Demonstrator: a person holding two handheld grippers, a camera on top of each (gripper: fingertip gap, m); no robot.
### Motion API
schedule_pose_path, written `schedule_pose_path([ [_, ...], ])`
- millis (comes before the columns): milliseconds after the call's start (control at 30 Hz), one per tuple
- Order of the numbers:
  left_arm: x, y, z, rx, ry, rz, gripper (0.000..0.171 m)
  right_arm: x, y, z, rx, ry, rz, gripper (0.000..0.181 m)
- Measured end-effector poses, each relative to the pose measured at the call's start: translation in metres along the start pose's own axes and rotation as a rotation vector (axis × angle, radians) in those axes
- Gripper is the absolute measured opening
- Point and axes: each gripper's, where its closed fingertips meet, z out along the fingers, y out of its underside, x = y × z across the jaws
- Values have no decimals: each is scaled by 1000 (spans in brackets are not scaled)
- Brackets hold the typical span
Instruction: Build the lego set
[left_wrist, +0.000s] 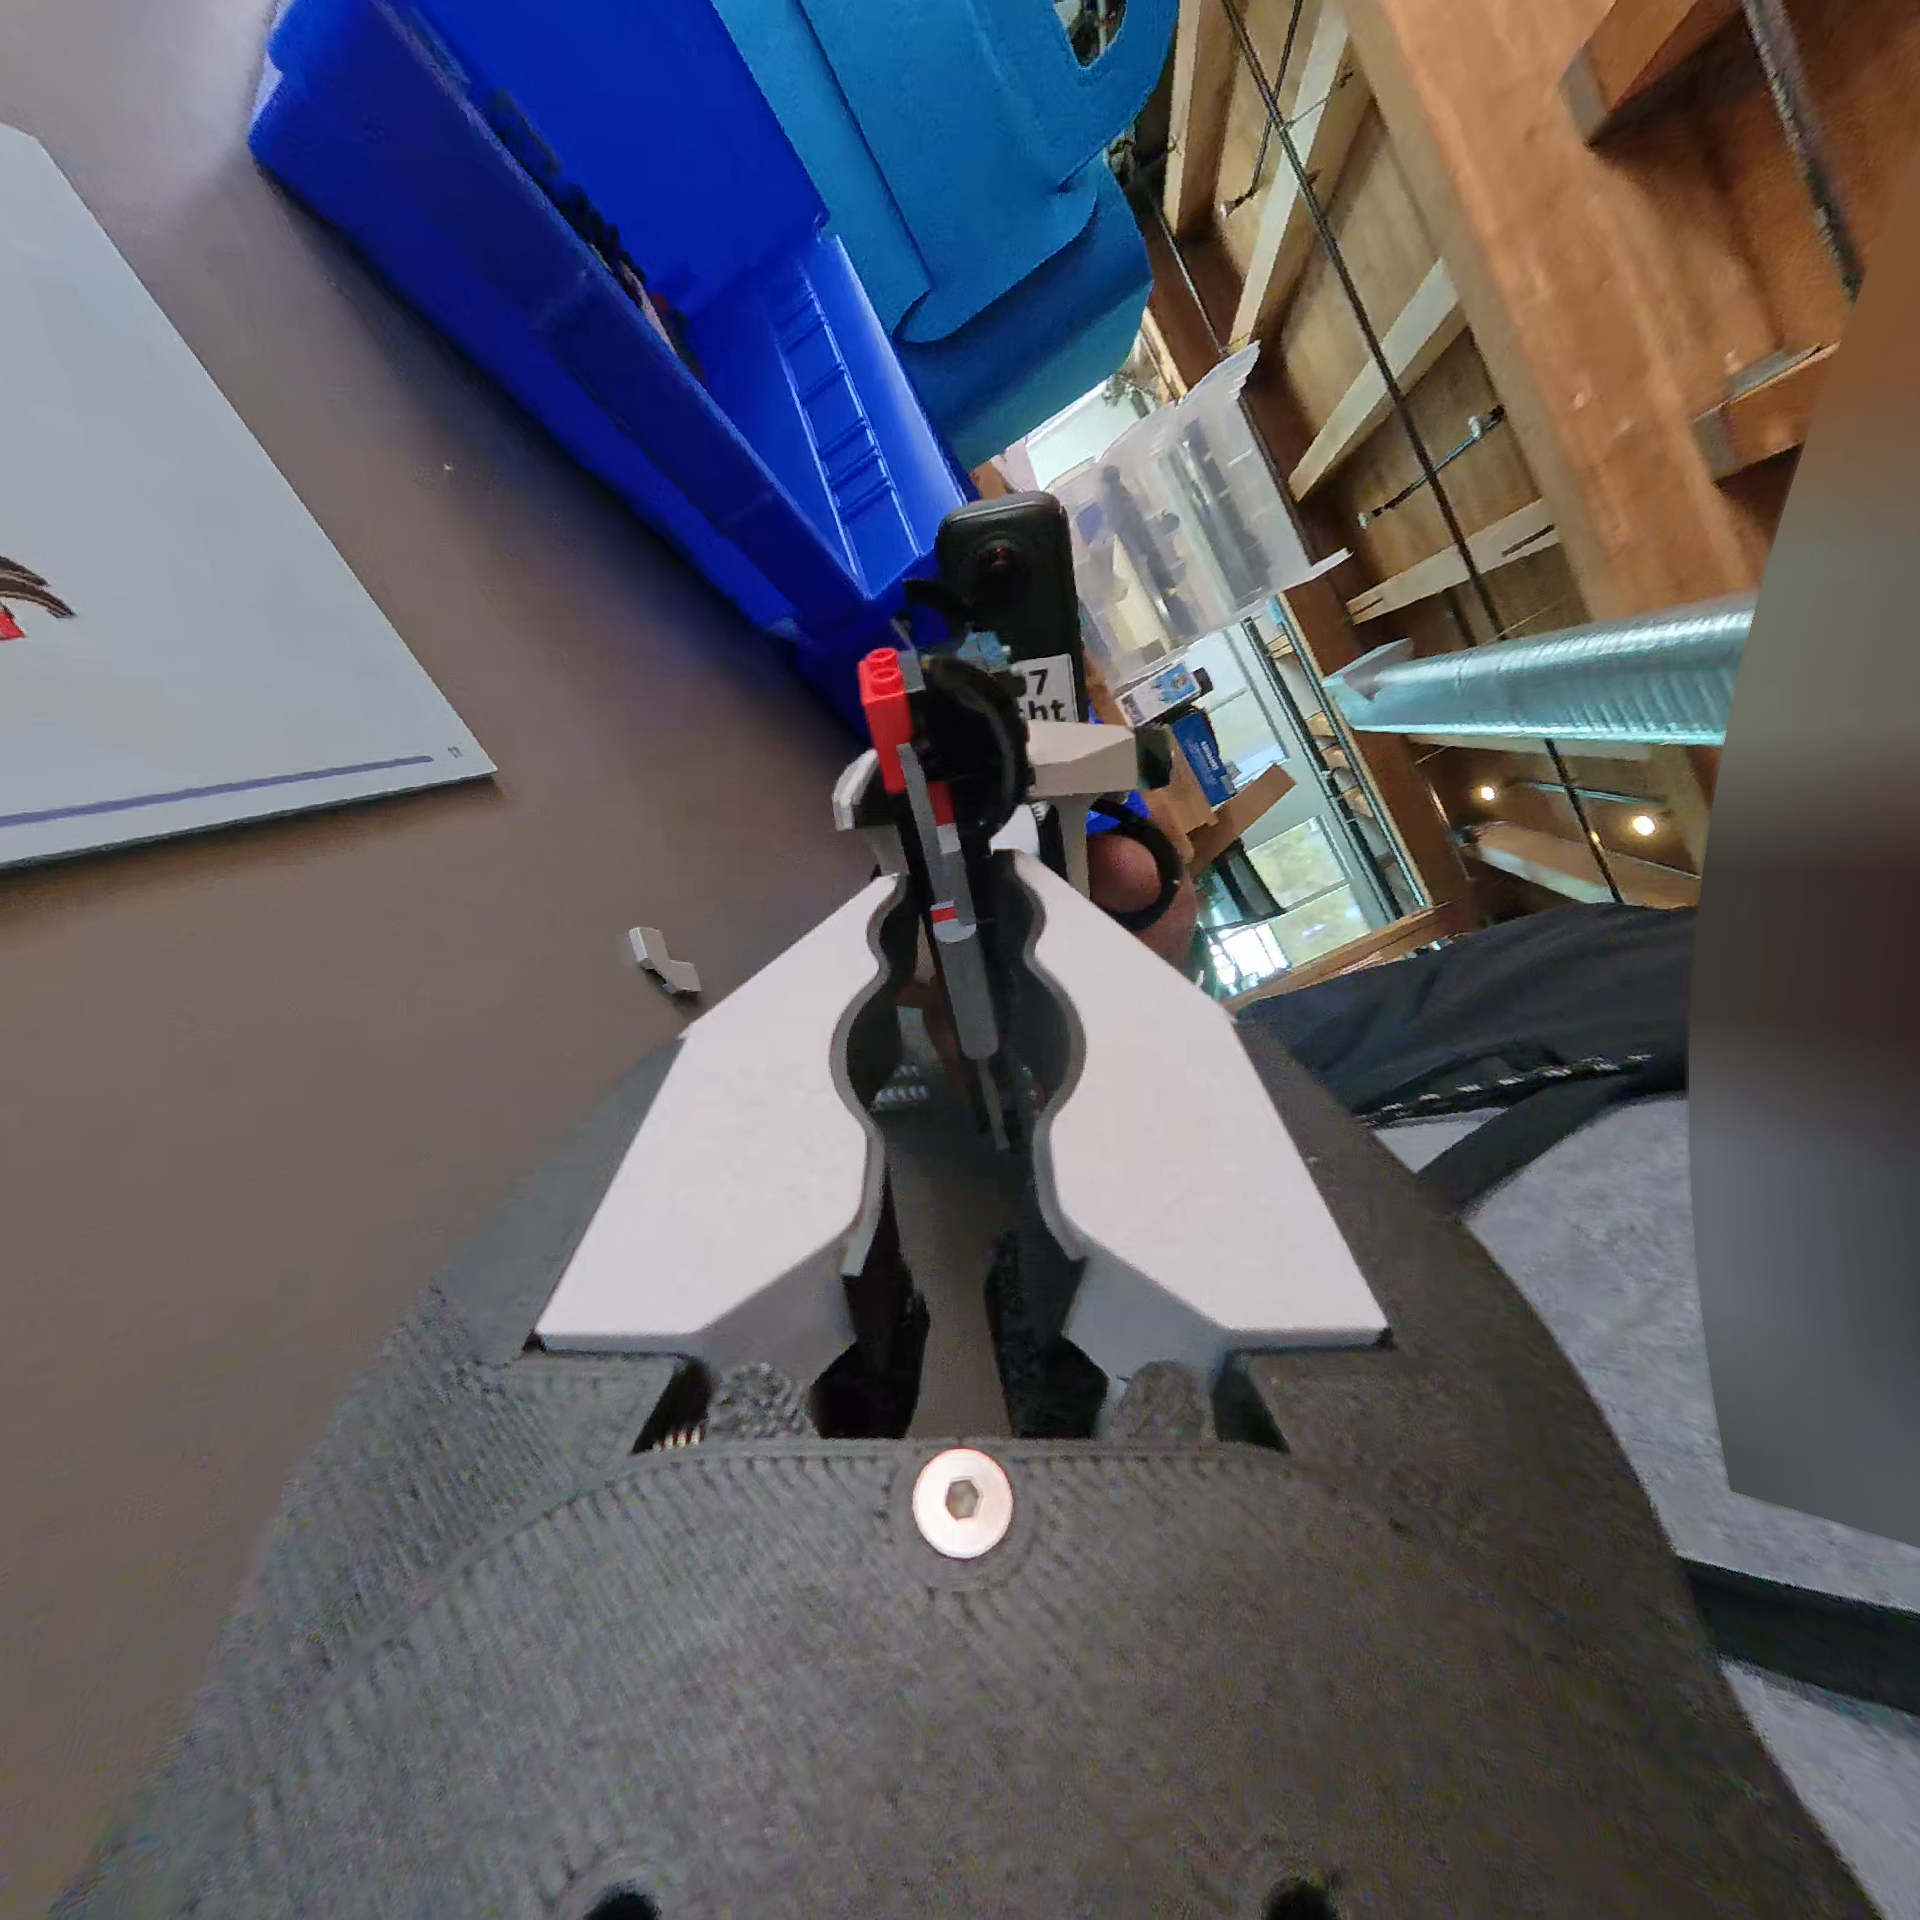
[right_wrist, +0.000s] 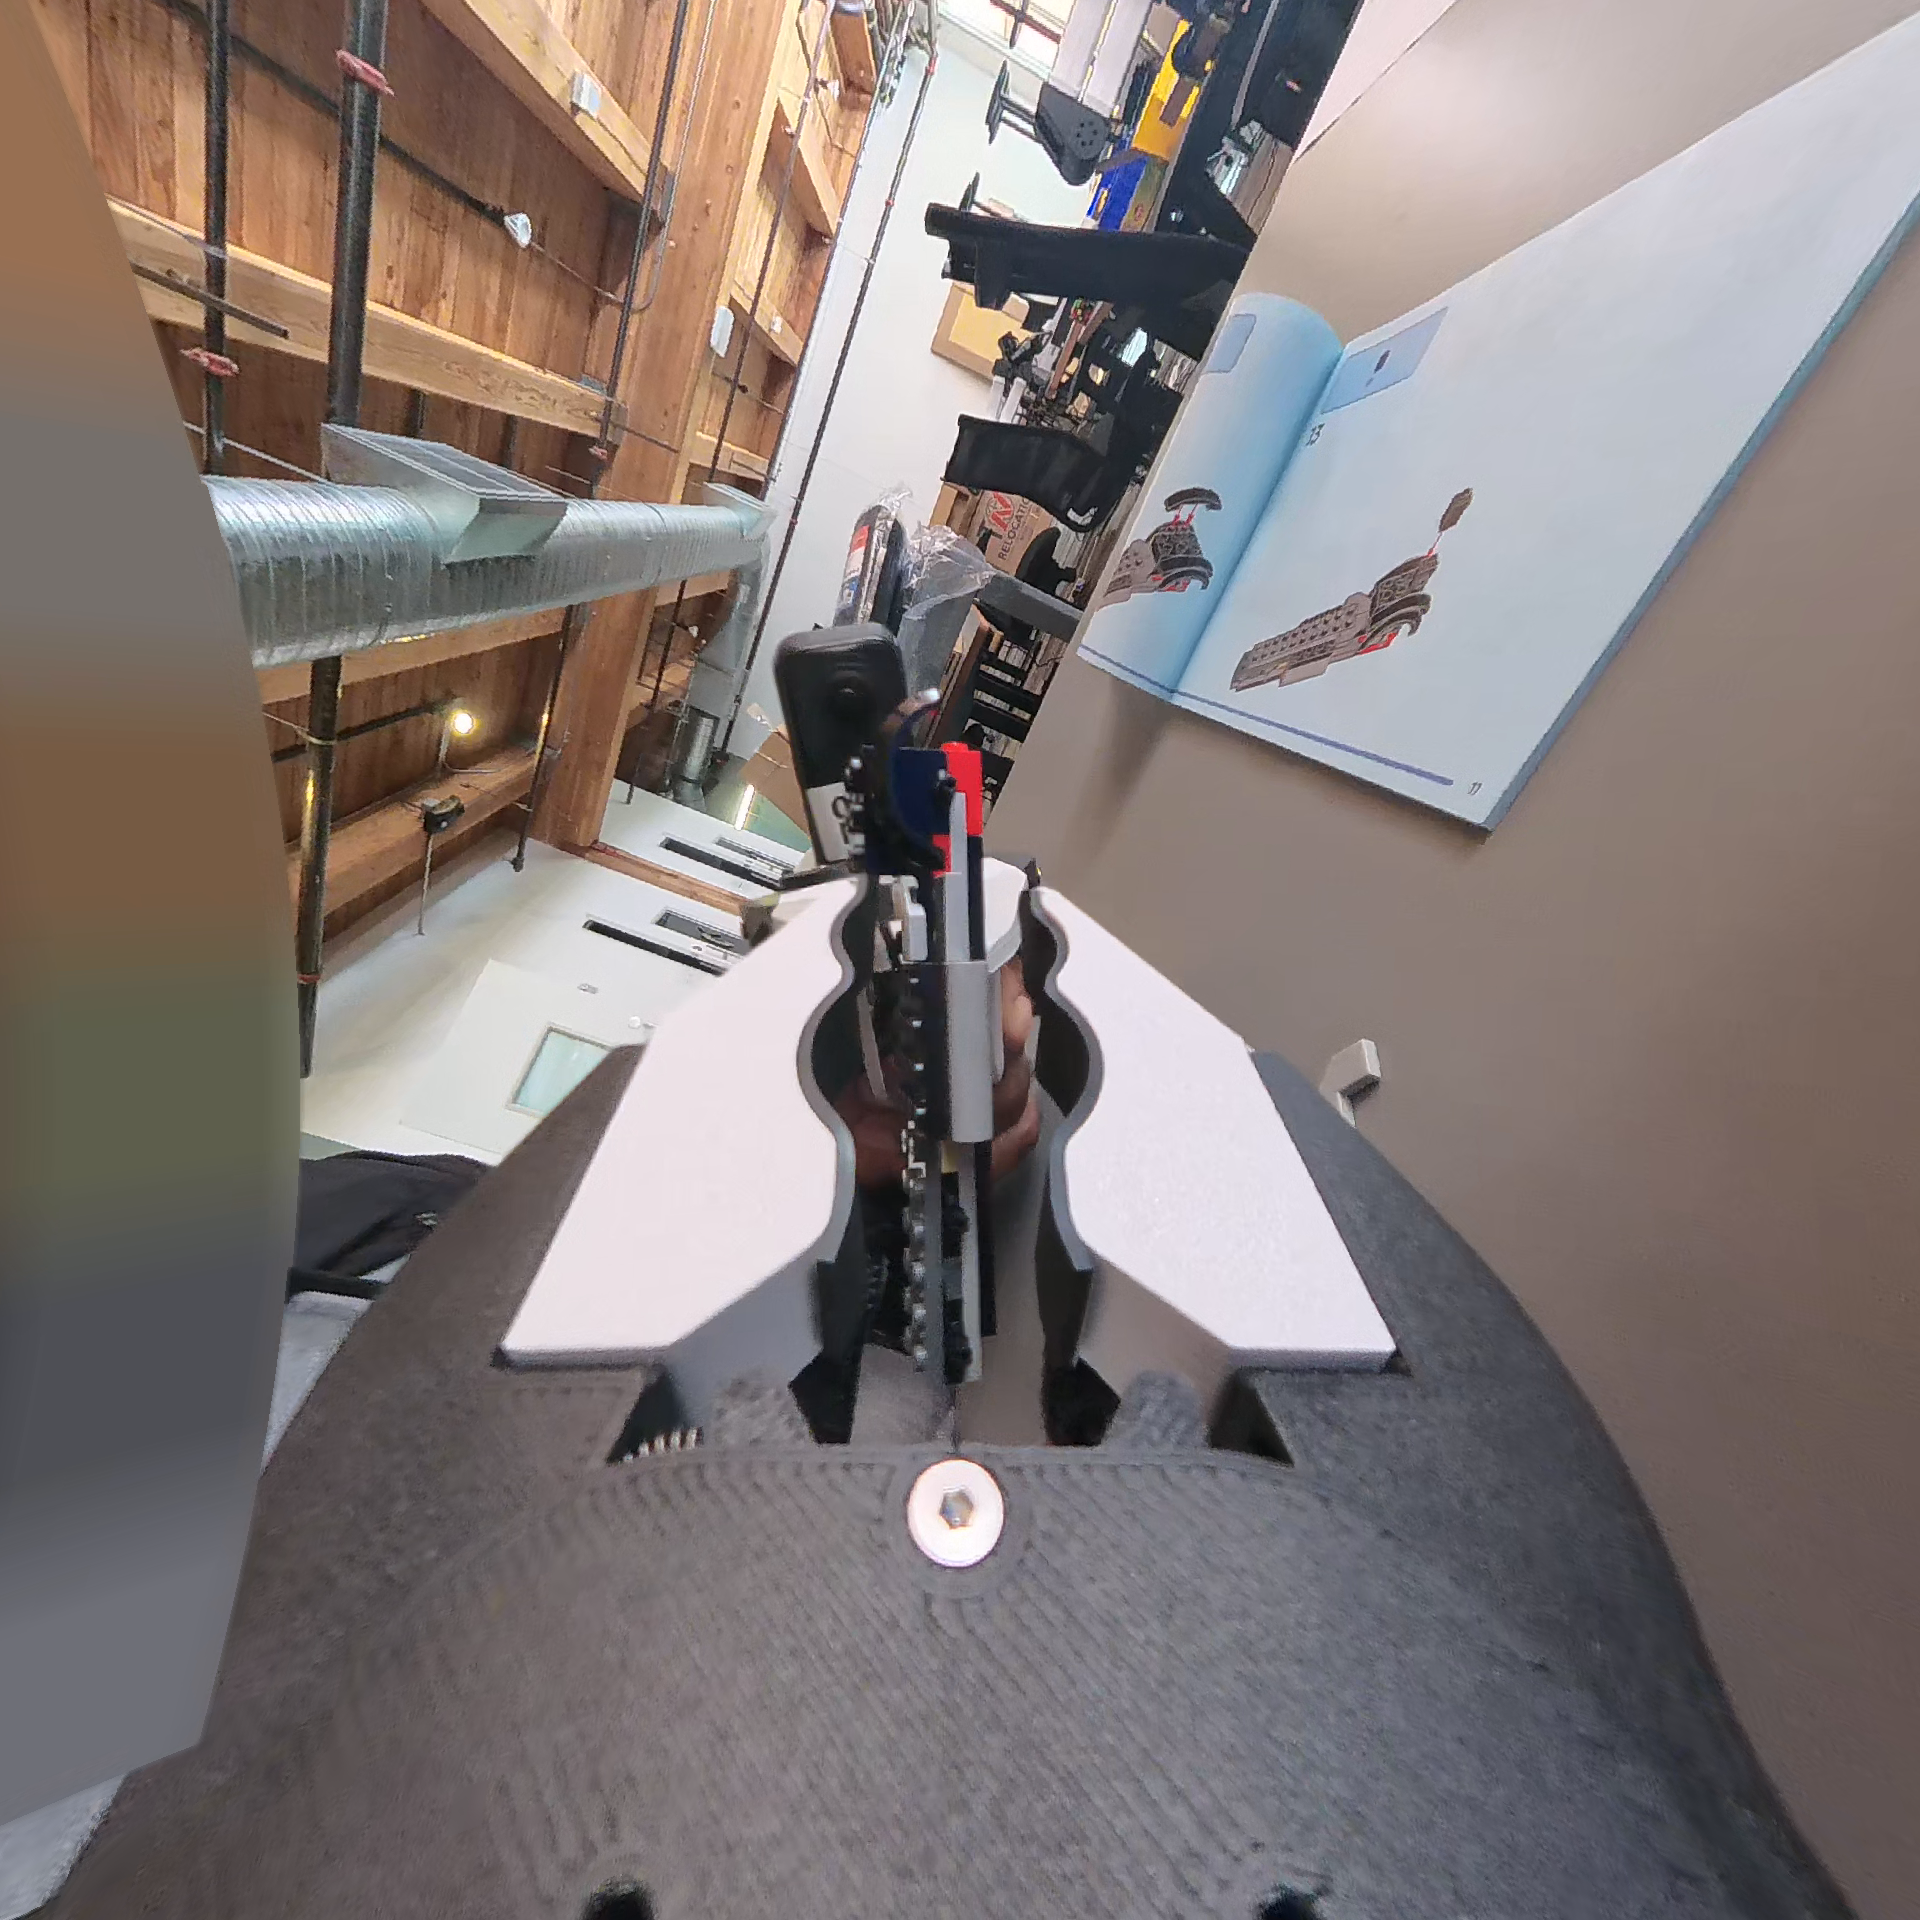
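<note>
A thin lego model of grey, black and red parts (left_wrist: 961, 977) is held edge-on in the air between both grippers. My left gripper (left_wrist: 951, 883) is shut on one end of it. A red brick (left_wrist: 883, 696) sticks out at its far end, where the right gripper's fingers (left_wrist: 1081, 764) meet it. In the right wrist view my right gripper (right_wrist: 940, 894) is shut on the same model (right_wrist: 961, 1049), which runs deep between the fingers. The left gripper's camera (right_wrist: 831, 717) shows just beyond. A hand shows behind the fingers.
The brown table (left_wrist: 312, 1143) holds an open instruction booklet (left_wrist: 156, 582), also in the right wrist view (right_wrist: 1455, 520). A small loose grey piece (left_wrist: 665, 961) lies on the table, seen again beside my right gripper (right_wrist: 1356, 1070). Blue bins (left_wrist: 623, 260) stand behind.
</note>
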Motion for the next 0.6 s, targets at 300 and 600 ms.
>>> schedule_pose_path([
  [300,-2,2,2,-16,-54,65,15,1,3,4,13,1,-36,18],
  [600,-4,3,4,-16,-66,71,15,4,4,4,26,43,-81,18],
])
